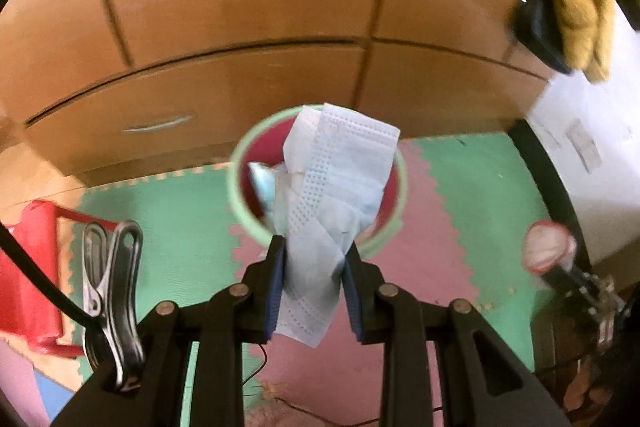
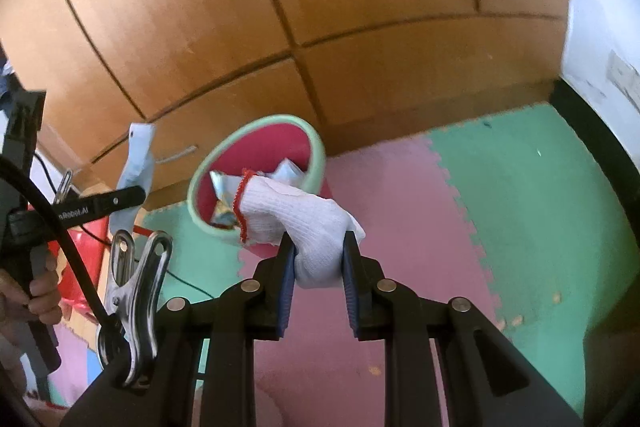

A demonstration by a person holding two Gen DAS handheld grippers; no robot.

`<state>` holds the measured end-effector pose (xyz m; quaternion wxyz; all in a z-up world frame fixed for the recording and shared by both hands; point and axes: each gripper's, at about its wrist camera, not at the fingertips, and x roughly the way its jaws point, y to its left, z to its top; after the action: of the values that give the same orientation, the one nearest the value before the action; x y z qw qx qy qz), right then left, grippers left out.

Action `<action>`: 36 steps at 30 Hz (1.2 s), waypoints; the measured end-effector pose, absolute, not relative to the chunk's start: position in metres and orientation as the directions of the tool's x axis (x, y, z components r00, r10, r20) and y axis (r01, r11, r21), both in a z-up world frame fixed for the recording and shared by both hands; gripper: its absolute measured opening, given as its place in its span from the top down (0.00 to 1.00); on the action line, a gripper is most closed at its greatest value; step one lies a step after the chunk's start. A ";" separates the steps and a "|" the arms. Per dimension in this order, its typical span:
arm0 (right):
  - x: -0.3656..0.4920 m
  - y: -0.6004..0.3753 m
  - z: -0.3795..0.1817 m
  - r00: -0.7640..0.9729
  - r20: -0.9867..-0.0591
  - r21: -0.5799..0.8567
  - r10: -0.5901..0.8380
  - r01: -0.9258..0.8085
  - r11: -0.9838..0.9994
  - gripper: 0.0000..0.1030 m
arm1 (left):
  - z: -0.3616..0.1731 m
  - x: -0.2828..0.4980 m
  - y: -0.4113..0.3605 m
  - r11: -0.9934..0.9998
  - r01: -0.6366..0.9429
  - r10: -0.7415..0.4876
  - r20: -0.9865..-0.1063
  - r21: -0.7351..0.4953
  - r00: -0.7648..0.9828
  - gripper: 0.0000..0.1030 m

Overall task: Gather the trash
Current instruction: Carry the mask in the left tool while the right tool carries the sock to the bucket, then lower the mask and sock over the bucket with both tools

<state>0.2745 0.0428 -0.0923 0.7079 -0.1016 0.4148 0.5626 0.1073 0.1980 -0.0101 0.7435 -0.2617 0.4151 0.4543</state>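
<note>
My left gripper (image 1: 314,247) is shut on a light blue face mask (image 1: 336,183) and holds it up in front of the trash bin. The bin (image 1: 240,195) has a green rim and red inside and stands on the foam floor mat by the wooden cabinet; wrappers lie in it. My right gripper (image 2: 318,241) is shut on a white knit glove with a red cuff (image 2: 288,211), just right of the bin (image 2: 316,143). In the right wrist view the left gripper (image 2: 138,195) with the mask (image 2: 138,163) shows left of the bin. The right gripper with the glove (image 1: 546,247) shows at the right of the left wrist view.
A wooden cabinet (image 1: 248,27) with drawers stands behind the bin. A red plastic stool (image 1: 36,267) is at the left. Green and pink foam mats (image 2: 520,207) cover the floor. A white wall (image 1: 592,147) with a black skirting is at the right.
</note>
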 end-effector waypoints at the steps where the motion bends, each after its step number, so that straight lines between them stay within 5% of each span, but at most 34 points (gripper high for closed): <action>1: 0.275 0.047 -0.089 0.017 -0.695 0.324 0.719 -0.885 0.335 0.78 | -0.006 0.102 0.199 0.434 -0.901 0.469 -0.851 -0.011 0.236 0.73; 8: 0.272 0.075 -0.070 -0.027 -0.655 0.328 0.755 -0.911 0.252 0.78 | 0.010 0.073 0.202 0.379 -0.925 0.528 -0.824 0.011 0.206 0.73; 20: 0.241 0.133 -0.089 -0.042 -0.697 0.328 0.716 -0.906 0.266 0.78 | -0.032 0.076 0.247 0.441 -0.894 0.415 -0.865 -0.079 0.282 0.73; 28: 0.235 0.147 -0.113 -0.118 -0.661 0.408 0.741 -0.885 0.223 0.78 | -0.042 0.082 0.235 0.405 -0.914 0.436 -0.874 -0.023 0.215 0.73; 36: 0.243 0.141 -0.095 -0.093 -0.648 0.335 0.756 -0.926 0.174 0.78 | -0.034 0.100 0.217 0.403 -0.915 0.457 -0.865 -0.005 0.206 0.73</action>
<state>0.2432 0.1413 -0.0949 0.6641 -0.1116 0.3818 0.6331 0.0999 0.2170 -0.0345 0.7264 -0.2747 0.4170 0.4722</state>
